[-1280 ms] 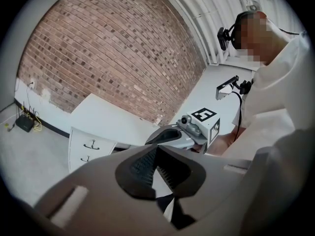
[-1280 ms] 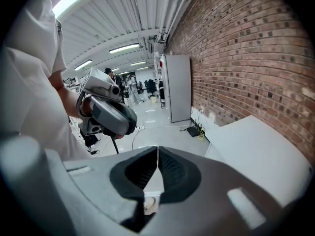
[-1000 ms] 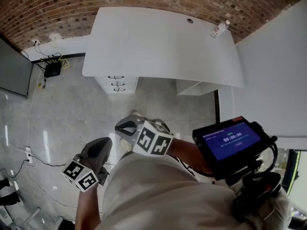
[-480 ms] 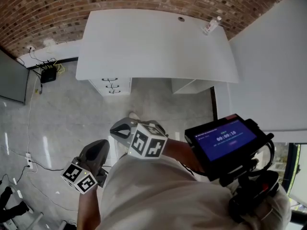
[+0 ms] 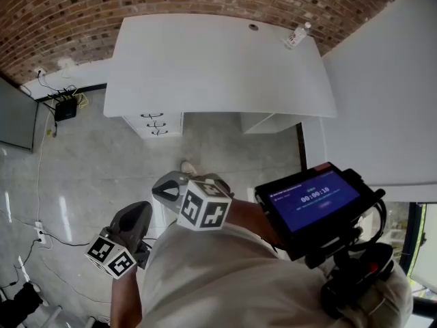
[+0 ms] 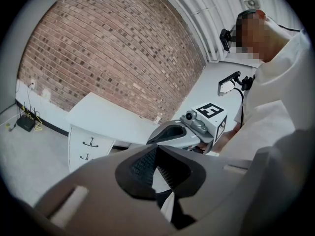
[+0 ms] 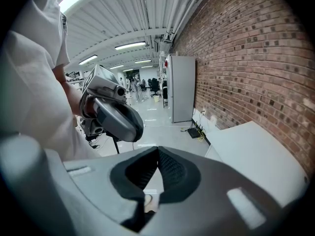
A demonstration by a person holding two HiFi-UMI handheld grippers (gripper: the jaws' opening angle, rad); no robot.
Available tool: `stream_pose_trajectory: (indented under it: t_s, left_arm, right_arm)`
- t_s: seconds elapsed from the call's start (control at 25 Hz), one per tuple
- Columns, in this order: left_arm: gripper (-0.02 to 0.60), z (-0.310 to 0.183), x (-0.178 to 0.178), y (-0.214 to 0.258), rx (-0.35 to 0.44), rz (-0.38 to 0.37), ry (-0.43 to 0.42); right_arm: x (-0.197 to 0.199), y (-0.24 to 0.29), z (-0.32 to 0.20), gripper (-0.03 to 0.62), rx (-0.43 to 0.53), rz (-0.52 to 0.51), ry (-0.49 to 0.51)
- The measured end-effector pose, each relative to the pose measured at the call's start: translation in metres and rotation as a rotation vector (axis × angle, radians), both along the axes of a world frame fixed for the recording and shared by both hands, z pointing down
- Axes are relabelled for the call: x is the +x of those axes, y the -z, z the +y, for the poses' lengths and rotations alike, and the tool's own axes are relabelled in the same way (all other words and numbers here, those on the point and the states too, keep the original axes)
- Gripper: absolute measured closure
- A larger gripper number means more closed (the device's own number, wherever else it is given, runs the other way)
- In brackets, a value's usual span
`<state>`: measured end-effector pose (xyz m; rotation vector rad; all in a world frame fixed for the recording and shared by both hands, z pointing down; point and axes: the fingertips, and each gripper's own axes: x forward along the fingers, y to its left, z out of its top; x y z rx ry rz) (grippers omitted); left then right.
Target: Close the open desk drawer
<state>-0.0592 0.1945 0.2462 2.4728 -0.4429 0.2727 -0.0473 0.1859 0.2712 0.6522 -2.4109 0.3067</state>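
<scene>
In the head view the white desk point(image 5: 218, 60) fills the upper middle of the frame. The open drawer point(image 5: 268, 122) seems to be the white box jutting out below the desk's lower right edge, though from this steep angle that is not certain. The left gripper point(image 5: 140, 210) and right gripper point(image 5: 162, 186) hang low in the frame, well apart from it. The three-handled drawer unit point(image 5: 154, 123) at centre left looks flush, so going there would waste the reach. A white partition point(image 5: 382, 101) stands just right of the drawer and could crowd the right arm. A bottle point(image 5: 295, 35) near the desk's far right corner may topple if the drawer slams. In the left gripper view the left gripper point(image 6: 156, 154) is clenched on nothing, with the desk point(image 6: 103, 114) at middle left. In the right gripper view the right gripper point(image 7: 157, 154) is likewise clenched and empty. An off-centre push with such narrow tips could skew the drawer.
</scene>
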Motion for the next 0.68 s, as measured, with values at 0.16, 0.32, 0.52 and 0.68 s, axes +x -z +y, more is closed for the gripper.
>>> stream_pose_trajectory:
  t_s: [0.16, 0.32, 0.52, 0.68]
  left_arm:
    - [0.578, -0.001, 0.000, 0.000, 0.002, -0.001, 0.002]
    - [0.578, -0.002, -0.001, 0.001, 0.001, -0.007, 0.004]
    - [0.578, -0.006, -0.003, 0.003, -0.005, -0.005, 0.006]
    - [0.578, -0.012, -0.003, 0.002, -0.011, -0.008, 0.001]
  right_arm:
    - [-0.002, 0.000, 0.001, 0.591, 0.001, -0.002, 0.005]
    - [-0.004, -0.001, 0.003, 0.591, -0.003, -0.001, 0.008]
    - [-0.006, 0.001, 0.000, 0.591, -0.004, 0.000, 0.007]
    - [-0.008, 0.000, -0.007, 0.591, -0.011, -0.002, 0.004]
